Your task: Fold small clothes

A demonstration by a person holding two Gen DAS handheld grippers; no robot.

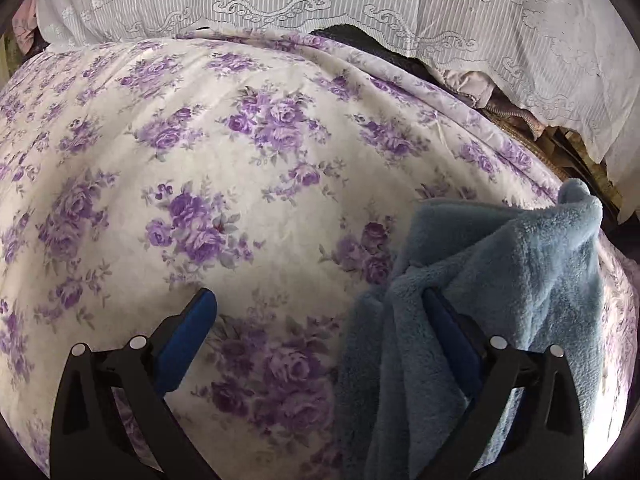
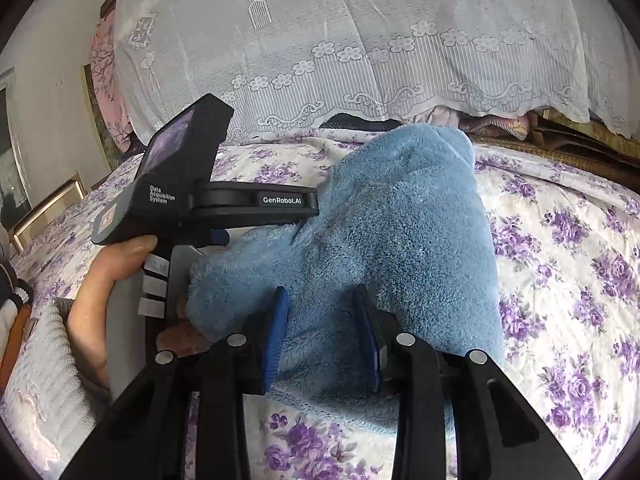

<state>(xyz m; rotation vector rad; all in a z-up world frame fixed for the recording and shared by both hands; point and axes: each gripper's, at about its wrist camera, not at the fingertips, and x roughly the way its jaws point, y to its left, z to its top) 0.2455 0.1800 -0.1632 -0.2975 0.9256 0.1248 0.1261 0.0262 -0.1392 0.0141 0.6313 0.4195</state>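
A fluffy light-blue garment point(image 1: 500, 280) lies bunched on the purple-flowered bedspread point(image 1: 240, 140). In the left wrist view my left gripper point(image 1: 320, 304) stands wide open; the cloth drapes over its right finger point(image 1: 448, 328), and the left finger point(image 1: 192, 332) is bare. In the right wrist view the garment point(image 2: 392, 220) fills the middle. My right gripper point(image 2: 322, 320) has its blue pads pressed into the fleece on both sides, gripping a thick fold. The left gripper's body point(image 2: 192, 184) and the hand holding it show at left, partly under the cloth.
A white lace curtain point(image 2: 360, 40) hangs along the far side of the bed. Folded bedding and a woven edge point(image 2: 540, 140) lie behind the bedspread at right. A knitted sleeve point(image 2: 44, 360) is at lower left.
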